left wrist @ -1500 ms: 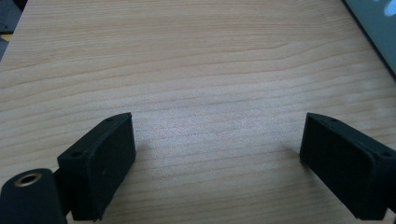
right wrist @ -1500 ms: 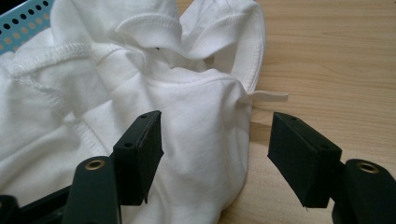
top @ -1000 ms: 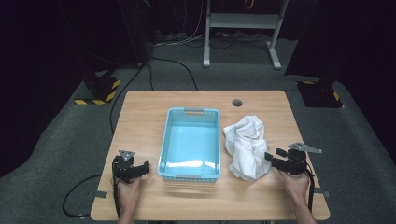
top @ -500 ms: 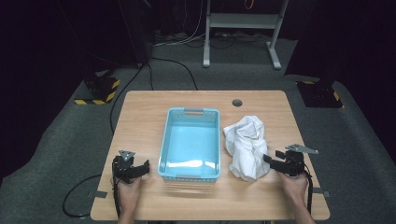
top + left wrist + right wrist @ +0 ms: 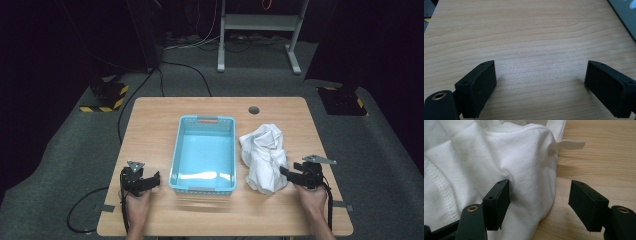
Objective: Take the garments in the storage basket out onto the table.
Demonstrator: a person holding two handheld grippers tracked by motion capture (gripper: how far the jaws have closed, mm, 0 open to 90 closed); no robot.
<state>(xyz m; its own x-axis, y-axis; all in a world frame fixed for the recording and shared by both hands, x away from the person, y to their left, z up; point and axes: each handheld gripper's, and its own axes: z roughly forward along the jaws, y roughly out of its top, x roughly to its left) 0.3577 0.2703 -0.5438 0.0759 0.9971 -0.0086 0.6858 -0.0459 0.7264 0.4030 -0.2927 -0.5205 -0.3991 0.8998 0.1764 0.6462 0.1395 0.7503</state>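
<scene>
A crumpled white cloth lies on the wooden table, right of a light blue plastic basket. My right gripper is at the cloth's lower right edge. In the right gripper view the cloth bulges between the jaws of this gripper. The left pad rests against the fabric and the right pad stands apart over bare wood. These jaws have just been opening a little. My left gripper sits left of the basket. Its jaws are spread wide over bare table.
The basket has nothing in it, and its dark edge shows at the top right of the left gripper view. A round cable hole sits near the table's far edge. Cables trail off the front edge. A metal stand is on the floor behind.
My right gripper has edged slightly left, closer into the cloth's edge. The left gripper, basket and cloth have not moved.
</scene>
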